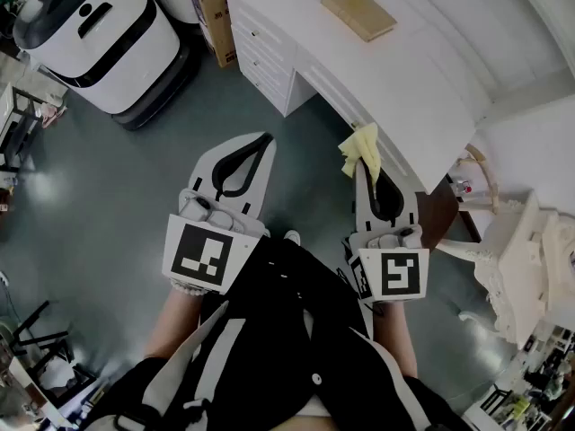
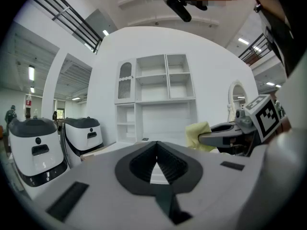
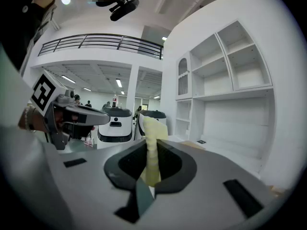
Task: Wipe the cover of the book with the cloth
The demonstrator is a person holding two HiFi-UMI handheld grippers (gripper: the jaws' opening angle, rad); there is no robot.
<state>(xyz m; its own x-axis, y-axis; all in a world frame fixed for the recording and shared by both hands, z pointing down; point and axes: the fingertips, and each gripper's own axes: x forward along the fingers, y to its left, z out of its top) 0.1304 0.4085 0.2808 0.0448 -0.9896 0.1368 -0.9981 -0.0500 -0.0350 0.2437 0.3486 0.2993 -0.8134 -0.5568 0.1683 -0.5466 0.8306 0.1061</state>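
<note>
Setting: a person stands on a grey floor, just short of a white desk (image 1: 422,70) with drawers, and holds a gripper in each hand, both pointing roughly level towards the desk.
Book: a tan book (image 1: 358,12) lies flat on the desk top, cover up. It is well apart from both grippers and nothing touches it.
Cloth: a soft yellow cloth (image 1: 359,146) is carried in the air near the desk's front edge, not yet over the book.
Right gripper: the right gripper (image 1: 364,162) is pinching the cloth. In its own view a fold of yellow stands squeezed between the jaws, and the rest spills past the tip. That loose part is likely what will meet the cover.
Left gripper: the left gripper (image 1: 265,139) has its jaws pressed together with nothing between them. It hangs over the floor, beside the right one and near it. It seems kept free, perhaps to steady the book.
Stage: wiping has not begun. By my judgement the cloth must first be carried forward over the desk to the book.
Risk: the grip is on a narrow fold, so hard rubbing might tug the cloth loose.
Nearby: two white machines (image 1: 99,34) and a cardboard box (image 1: 208,12) stand to the left of the desk.
</note>
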